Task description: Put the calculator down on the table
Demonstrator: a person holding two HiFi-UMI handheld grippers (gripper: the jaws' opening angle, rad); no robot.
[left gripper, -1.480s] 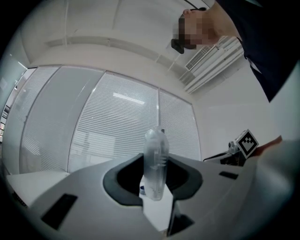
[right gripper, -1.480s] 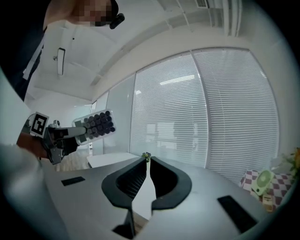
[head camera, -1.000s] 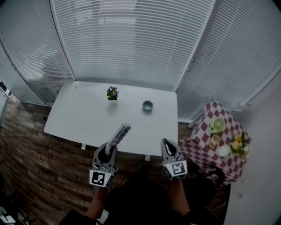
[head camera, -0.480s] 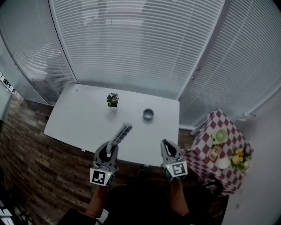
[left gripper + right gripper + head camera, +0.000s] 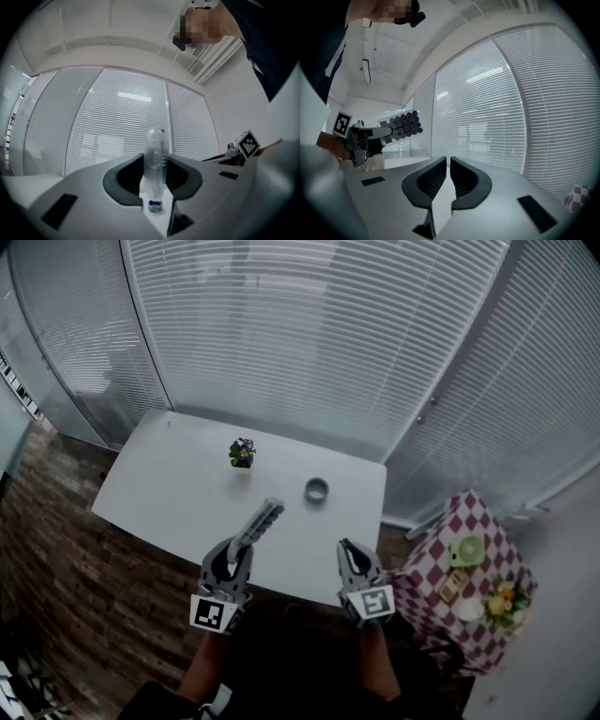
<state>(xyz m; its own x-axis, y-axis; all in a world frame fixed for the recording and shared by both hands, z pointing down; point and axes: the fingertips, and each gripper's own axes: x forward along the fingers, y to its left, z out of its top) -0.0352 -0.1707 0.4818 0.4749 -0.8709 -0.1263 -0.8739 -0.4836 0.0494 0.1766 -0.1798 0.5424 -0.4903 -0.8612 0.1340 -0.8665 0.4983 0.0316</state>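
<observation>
My left gripper (image 5: 238,554) is shut on the near end of the calculator (image 5: 259,522). It is a slim grey slab with dark round keys, and it juts forward over the near edge of the white table (image 5: 169,493). In the left gripper view the calculator (image 5: 155,161) stands edge-on between the jaws of the left gripper (image 5: 154,180). The right gripper view shows the calculator's (image 5: 404,124) keys out to the left. My right gripper (image 5: 349,556) hangs at the table's near right edge, and its jaws (image 5: 448,171) are shut with nothing between them.
A small potted plant (image 5: 242,453) and a small round grey dish (image 5: 317,489) stand on the far half of the table. A red-and-white checkered side table (image 5: 441,563) with cups and food is at the right. Window blinds run behind, and dark plank flooring lies at the left.
Both grippers have moved forward a little toward the table, the left one with the calculator held in it. The side table has slid lower right in the head view.
</observation>
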